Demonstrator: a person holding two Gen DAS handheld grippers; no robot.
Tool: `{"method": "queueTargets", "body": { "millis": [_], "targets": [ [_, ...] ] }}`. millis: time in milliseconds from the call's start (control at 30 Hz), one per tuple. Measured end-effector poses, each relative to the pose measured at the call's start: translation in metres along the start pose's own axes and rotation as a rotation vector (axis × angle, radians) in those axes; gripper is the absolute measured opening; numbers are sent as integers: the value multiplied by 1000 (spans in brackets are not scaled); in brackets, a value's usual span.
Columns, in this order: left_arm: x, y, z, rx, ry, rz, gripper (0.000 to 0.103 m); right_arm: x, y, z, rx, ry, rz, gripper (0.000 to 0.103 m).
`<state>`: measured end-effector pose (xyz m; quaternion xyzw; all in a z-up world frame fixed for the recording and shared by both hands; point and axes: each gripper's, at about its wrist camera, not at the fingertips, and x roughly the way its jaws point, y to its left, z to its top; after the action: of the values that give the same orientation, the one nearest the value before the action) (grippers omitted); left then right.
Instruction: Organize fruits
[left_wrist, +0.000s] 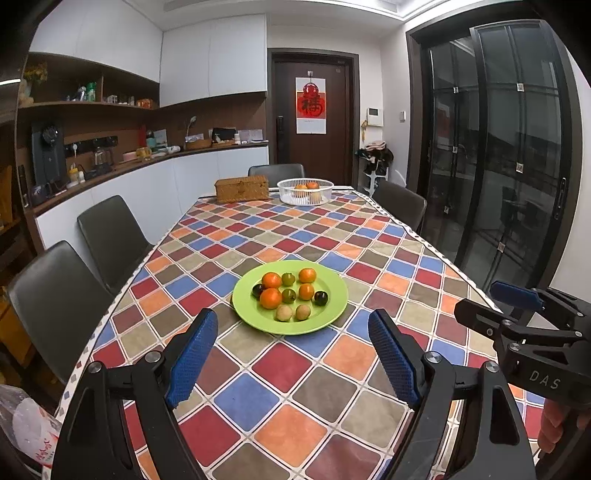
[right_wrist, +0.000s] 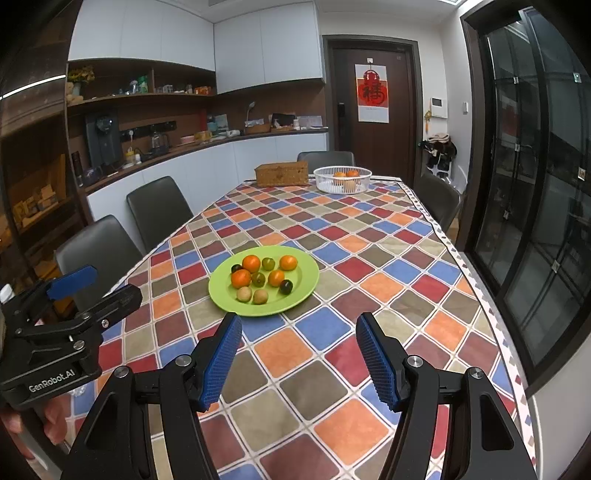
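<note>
On the table (left_wrist: 332, 387), the green plate (left_wrist: 332, 291) of fruits sits ahead. Left hand-held gripper (left_wrist: 291, 354), marked "GenRobot.AI", and right hand-held gripper (right_wrist: 299, 360), marked "DAS", hover tilted downward, jaws apart, empty.

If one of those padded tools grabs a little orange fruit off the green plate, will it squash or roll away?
The small round orange fruit on the shallow green plate looks smooth and ball-shaped, so a nudge would probably send it rolling into its neighbours. It seems firm and light for its size, so it should hardly squash. The ribbed blue pads should grip it, though a round skin could slip.
</note>
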<state>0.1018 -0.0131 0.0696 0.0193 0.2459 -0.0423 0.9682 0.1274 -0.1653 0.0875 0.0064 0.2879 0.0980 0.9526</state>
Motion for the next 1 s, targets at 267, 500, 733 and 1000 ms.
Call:
{"method": "queueTargets", "body": {
  "millis": [267,500,733,1000],
  "targets": [
    [-3,0,1,-1,-2,11,84,0,0,-1,0,0,0,65],
    [-9,3,2,0,-17,26,91,-2,1,0,-1,0,-1,65],
    [-10,3,2,-2,-16,27,90,-6,-1,-1,0,3,-1,65],
    [-11,4,1,-7,-19,29,90,-10,-1,-3,0,4,-1,65]
  ]
}}
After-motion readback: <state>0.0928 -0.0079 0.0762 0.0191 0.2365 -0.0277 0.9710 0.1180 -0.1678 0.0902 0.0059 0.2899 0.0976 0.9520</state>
